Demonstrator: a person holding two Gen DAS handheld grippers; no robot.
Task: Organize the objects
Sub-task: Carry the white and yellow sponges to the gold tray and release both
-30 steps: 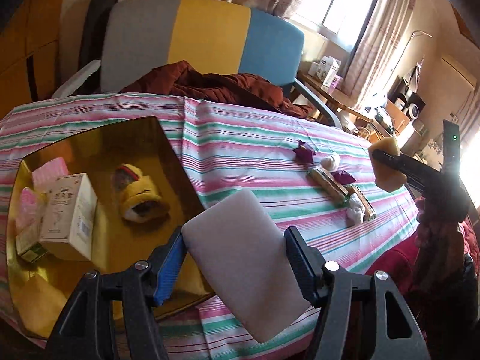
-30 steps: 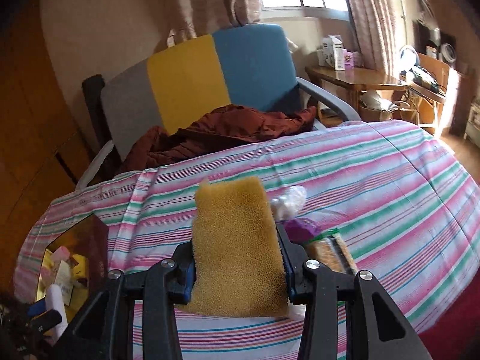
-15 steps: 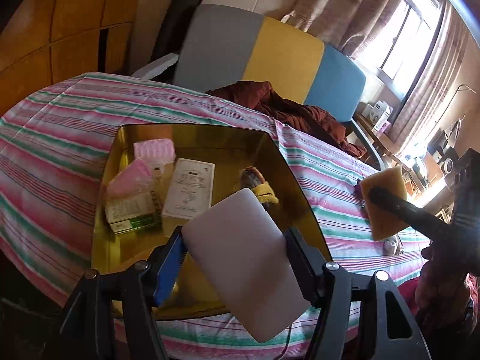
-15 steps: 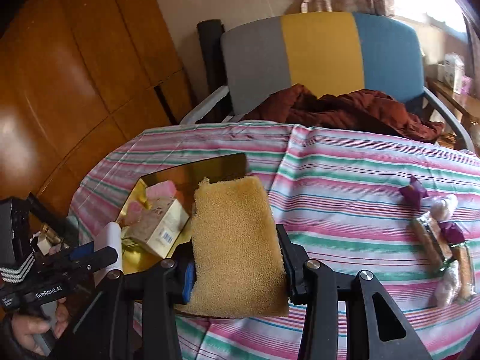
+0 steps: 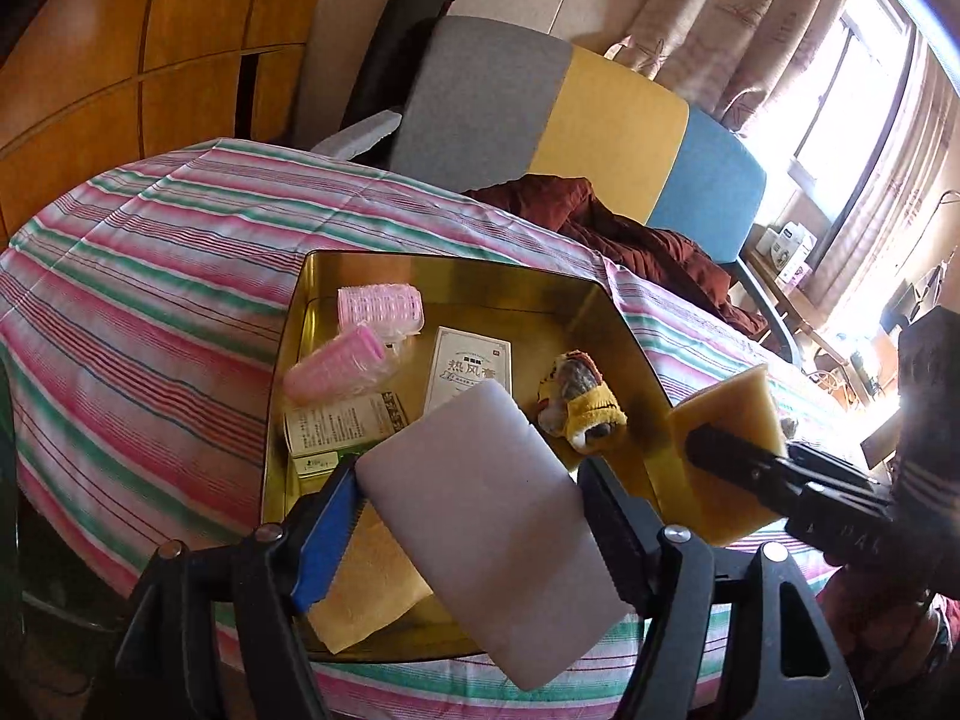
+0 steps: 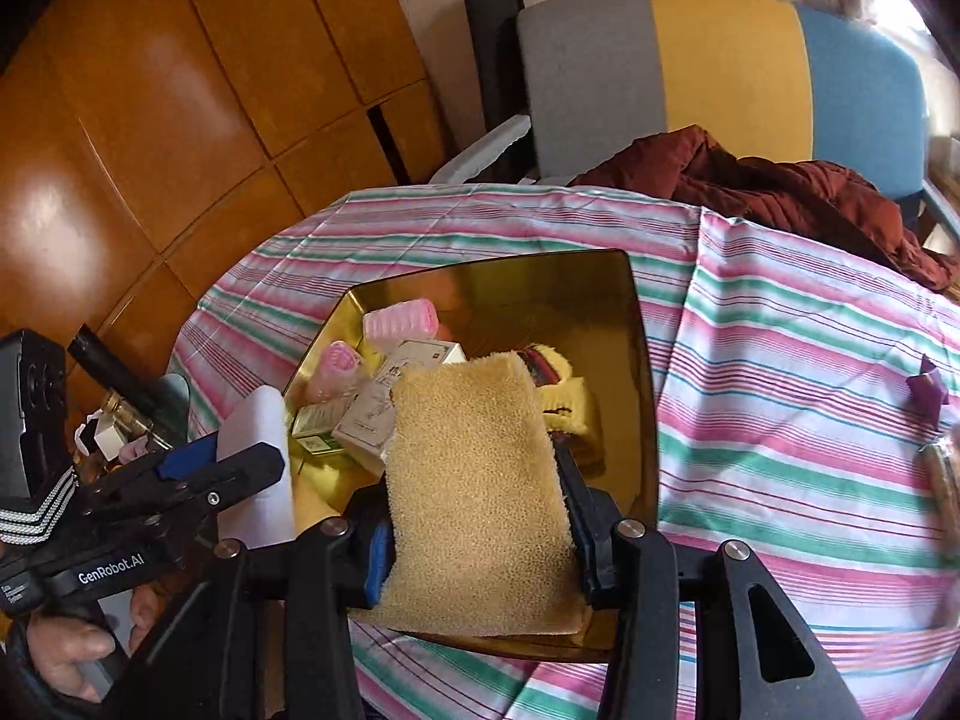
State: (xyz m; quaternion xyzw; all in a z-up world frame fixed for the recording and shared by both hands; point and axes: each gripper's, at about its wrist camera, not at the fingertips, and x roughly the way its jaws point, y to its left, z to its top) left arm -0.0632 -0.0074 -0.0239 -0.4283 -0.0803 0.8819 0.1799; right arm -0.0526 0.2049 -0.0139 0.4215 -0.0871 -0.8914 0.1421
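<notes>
My left gripper [image 5: 468, 510] is shut on a white foam sponge [image 5: 492, 528], held over the near part of a gold tin tray [image 5: 456, 270]. From the right, my right gripper [image 6: 474, 516] is shut on a yellow sponge [image 6: 474, 480] above the same tray [image 6: 642, 372]; that sponge [image 5: 729, 414] also shows in the left wrist view at the tray's right rim. Inside the tray lie two pink hair rollers [image 5: 360, 339], small boxes [image 5: 471, 369], a yellow knitted toy [image 5: 579, 402] and a yellow cloth [image 5: 366, 582]. The white sponge [image 6: 258, 456] appears at the left of the right wrist view.
The tray sits on a round table under a striped cloth [image 5: 150, 276]. Behind it stands a grey, yellow and blue chair [image 5: 576, 120] with a dark red garment [image 5: 630, 234]. Wrapped snacks [image 6: 939, 468] and a purple wrapper [image 6: 927, 387] lie at the table's right. A hand [image 6: 72, 654] holds the left gripper.
Both grippers have swung left and come over the gold tray, each still holding its sponge. The snacks have slid out toward the right edge of view.
</notes>
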